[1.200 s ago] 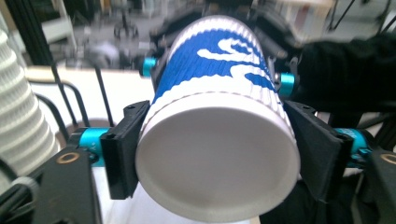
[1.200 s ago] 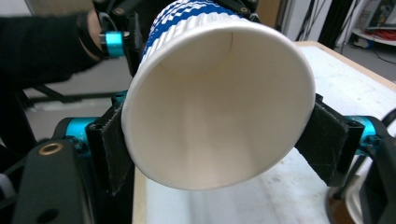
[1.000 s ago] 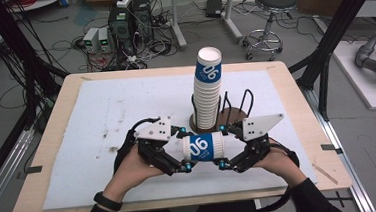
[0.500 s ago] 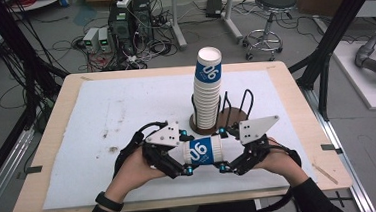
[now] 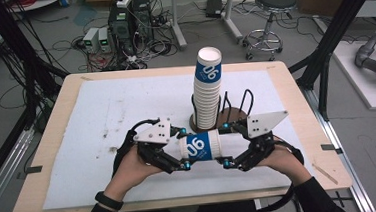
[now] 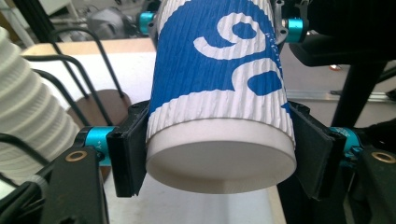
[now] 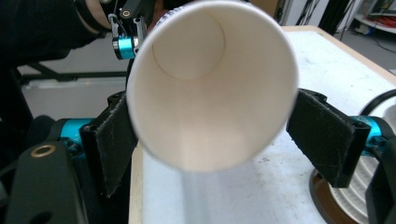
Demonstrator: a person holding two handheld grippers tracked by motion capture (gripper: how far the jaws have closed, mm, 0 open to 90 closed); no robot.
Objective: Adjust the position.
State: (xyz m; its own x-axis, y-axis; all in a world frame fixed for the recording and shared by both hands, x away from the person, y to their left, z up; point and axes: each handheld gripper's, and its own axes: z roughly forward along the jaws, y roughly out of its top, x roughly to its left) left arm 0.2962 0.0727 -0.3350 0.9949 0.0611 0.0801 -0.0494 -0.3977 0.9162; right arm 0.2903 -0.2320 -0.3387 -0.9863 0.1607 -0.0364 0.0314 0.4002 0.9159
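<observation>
Sideways, the paper cup (image 5: 202, 147) lies between left tool (image 5: 183, 147) and right tool (image 5: 226, 146).

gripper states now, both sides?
Left gripper: shut on the paper cup, base end.
Right gripper: around the cup's open end; grip cannot be told.

A cup (image 5: 201, 146) lay sideways between the left claw (image 5: 183, 147) and right claw (image 5: 225, 146); behind it a cup stack (image 5: 207, 92) stood on the worktop (image 5: 101, 107).
</observation>
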